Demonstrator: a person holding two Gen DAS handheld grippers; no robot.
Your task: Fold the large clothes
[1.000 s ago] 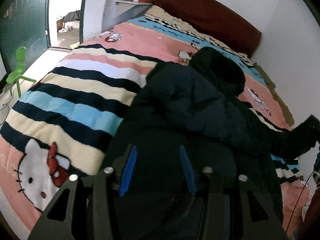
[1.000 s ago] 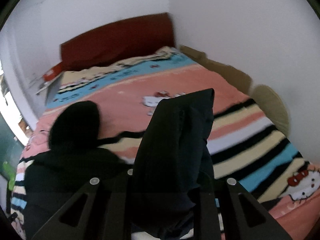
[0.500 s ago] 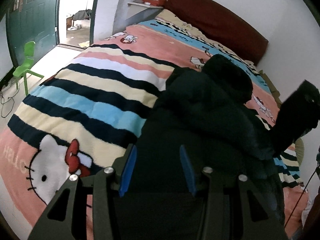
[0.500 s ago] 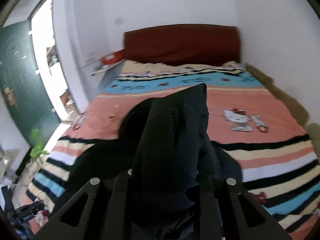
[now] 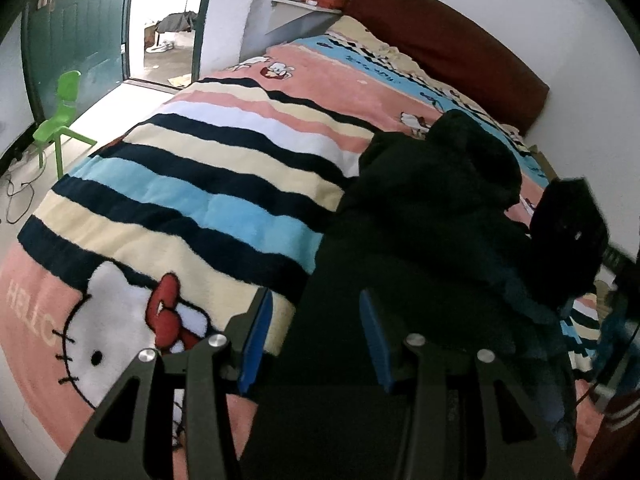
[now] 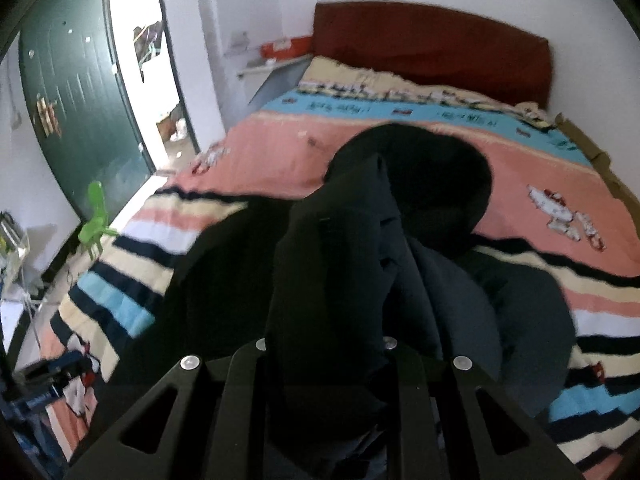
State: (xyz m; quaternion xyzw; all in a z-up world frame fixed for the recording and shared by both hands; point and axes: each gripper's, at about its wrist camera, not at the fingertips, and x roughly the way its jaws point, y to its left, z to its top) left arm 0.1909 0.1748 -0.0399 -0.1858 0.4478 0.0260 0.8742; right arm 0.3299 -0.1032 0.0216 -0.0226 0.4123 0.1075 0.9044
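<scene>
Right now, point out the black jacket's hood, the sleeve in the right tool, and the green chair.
hood (image 6: 436,168), right wrist view, on its rounded top.
sleeve (image 6: 332,264), right wrist view, mid-length above the tool.
green chair (image 5: 64,96), left wrist view, on the backrest.

Matt black jacket (image 5: 432,208), fleecy blanket (image 5: 192,184)
</scene>
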